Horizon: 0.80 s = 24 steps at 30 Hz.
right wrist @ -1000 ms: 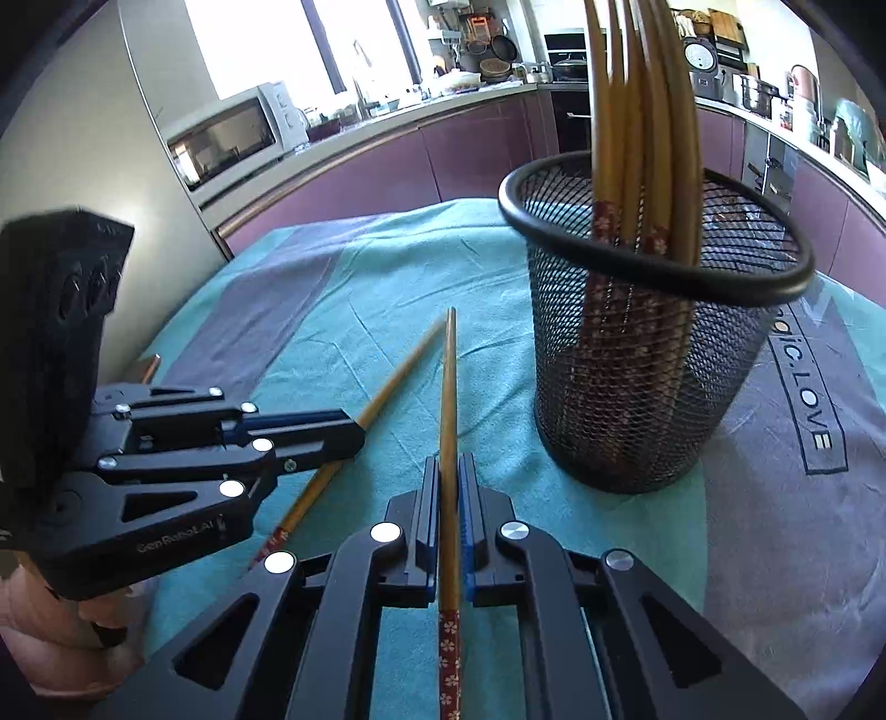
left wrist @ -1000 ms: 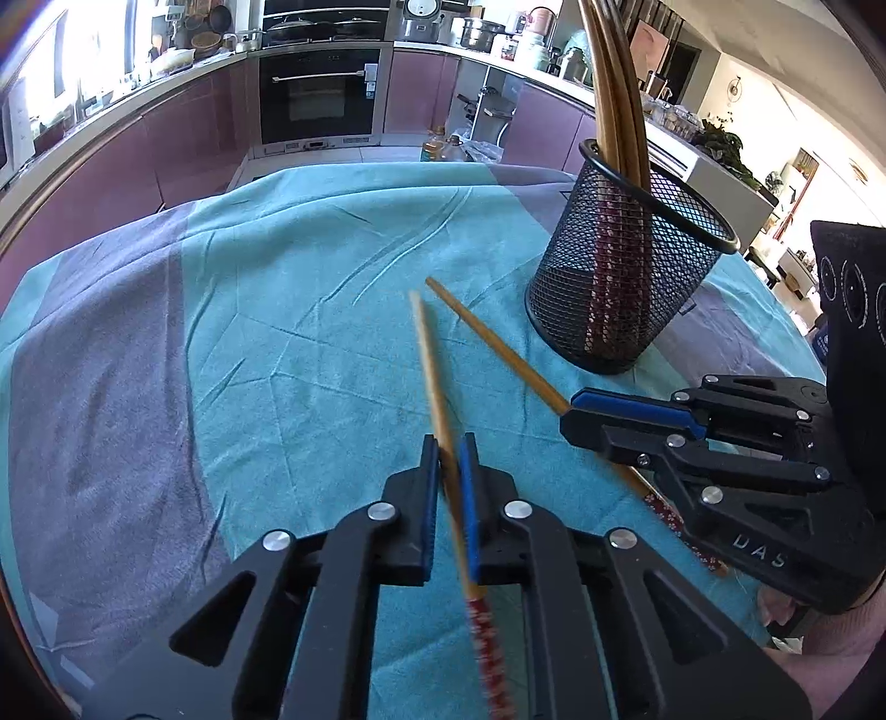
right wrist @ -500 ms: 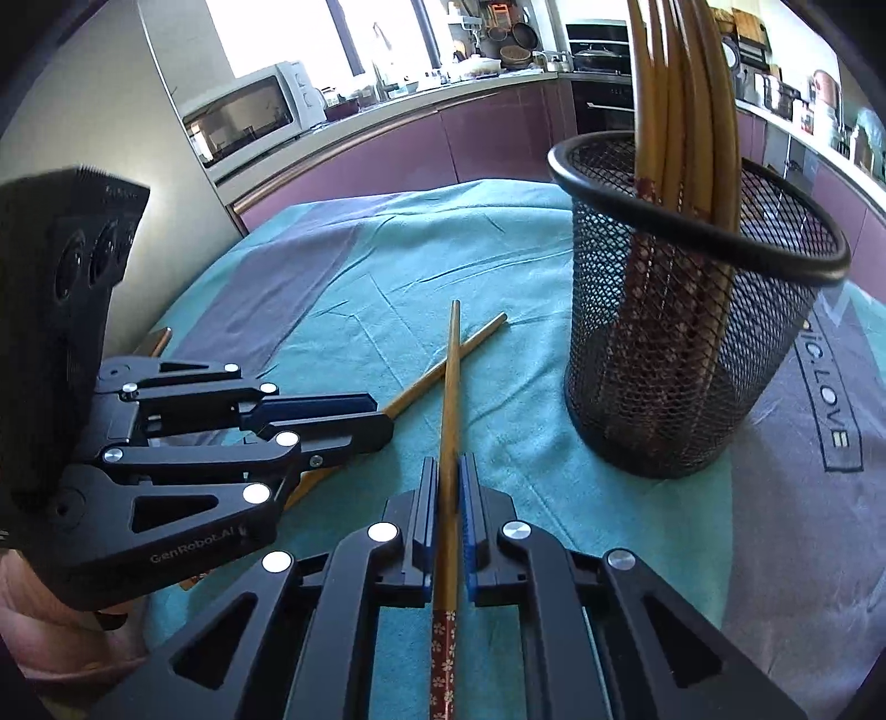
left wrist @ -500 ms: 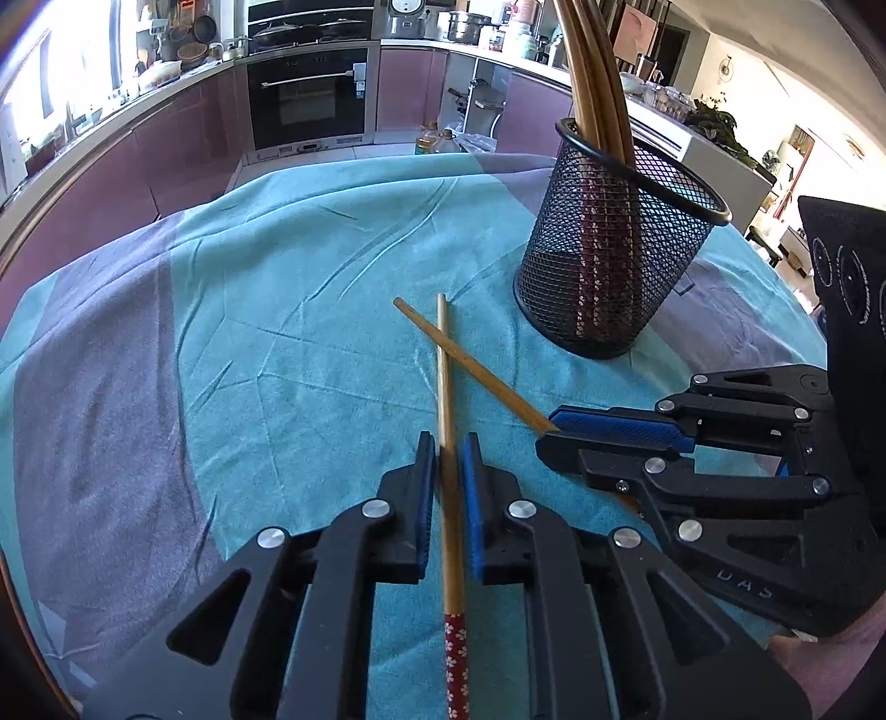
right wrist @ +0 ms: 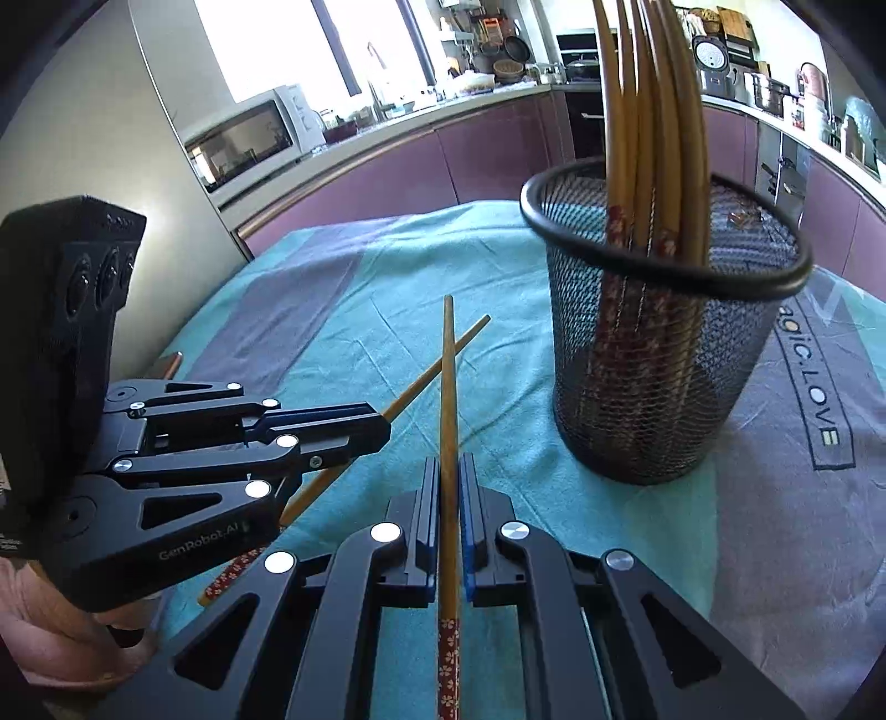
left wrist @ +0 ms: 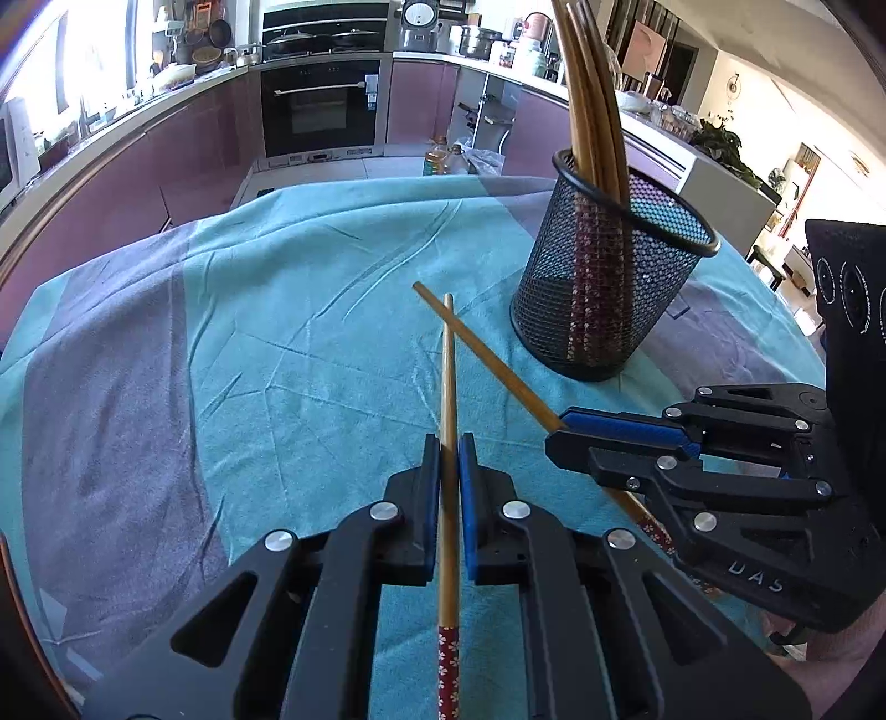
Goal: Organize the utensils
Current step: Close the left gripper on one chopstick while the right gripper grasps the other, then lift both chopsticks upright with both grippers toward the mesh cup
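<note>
The mesh holder [right wrist: 664, 354] sits on the tablecloth [right wrist: 343, 310] with chopsticks [right wrist: 648, 111] standing in it; two crossed chopsticks [right wrist: 448, 387] just left of it.

Kitchen, curved run of glossy mauve cabinets [left wrist: 183, 144] under pale worktop. Black built-in oven [left wrist: 320, 108] at far wall. White microwave [right wrist: 246, 138] on worktop beside bright windows [right wrist: 266, 39], strong daylight. Table under wrinkled teal-and-grey cloth [left wrist: 310, 310]. Grey refrigerator side [right wrist: 127, 149] close by. Leafy potted plant [left wrist: 720, 141] toward white-walled living area.

bright daylight | windows [right wrist: 266, 33] blown out | sharp focus | fisheye-bent, dark corners
</note>
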### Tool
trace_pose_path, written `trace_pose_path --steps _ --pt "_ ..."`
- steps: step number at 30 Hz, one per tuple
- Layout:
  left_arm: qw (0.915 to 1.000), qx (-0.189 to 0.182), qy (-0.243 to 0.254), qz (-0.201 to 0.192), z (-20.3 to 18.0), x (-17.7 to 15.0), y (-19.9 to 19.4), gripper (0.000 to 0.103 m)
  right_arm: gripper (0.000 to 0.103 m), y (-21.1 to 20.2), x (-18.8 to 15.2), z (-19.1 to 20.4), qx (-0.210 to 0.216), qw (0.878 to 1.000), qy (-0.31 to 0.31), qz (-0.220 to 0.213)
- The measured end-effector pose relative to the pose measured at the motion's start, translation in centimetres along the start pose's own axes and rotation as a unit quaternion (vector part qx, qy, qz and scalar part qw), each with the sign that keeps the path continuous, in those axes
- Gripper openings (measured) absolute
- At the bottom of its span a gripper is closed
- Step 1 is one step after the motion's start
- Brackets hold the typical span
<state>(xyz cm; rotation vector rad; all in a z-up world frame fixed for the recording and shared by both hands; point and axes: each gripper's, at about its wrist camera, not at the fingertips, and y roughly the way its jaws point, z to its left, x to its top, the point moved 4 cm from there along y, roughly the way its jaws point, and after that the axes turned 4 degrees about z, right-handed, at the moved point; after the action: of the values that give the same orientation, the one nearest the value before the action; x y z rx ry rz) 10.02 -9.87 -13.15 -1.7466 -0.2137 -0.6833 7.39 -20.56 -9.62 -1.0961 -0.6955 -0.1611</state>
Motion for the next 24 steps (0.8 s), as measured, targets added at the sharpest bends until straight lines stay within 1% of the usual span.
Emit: trace_pose_path --steps 13,18,24 --pt "0.9991 -0.021 0.002 -0.038 -0.4 0.3 -4.0 0.007 0.006 -3.9 0.6 0.8 0.015 0.999 -0.008 -0.052" --pt "0.9979 -0.039 -0.002 -0.052 -0.2 0.6 -5.8 0.007 0.006 -5.4 0.7 0.4 0.019 0.997 -0.006 -0.068" --pt "0.9966 -0.051 -0.004 -0.064 -0.6 0.9 -7.1 0.007 0.006 -7.1 0.9 -0.2 0.022 0.996 -0.003 -0.088"
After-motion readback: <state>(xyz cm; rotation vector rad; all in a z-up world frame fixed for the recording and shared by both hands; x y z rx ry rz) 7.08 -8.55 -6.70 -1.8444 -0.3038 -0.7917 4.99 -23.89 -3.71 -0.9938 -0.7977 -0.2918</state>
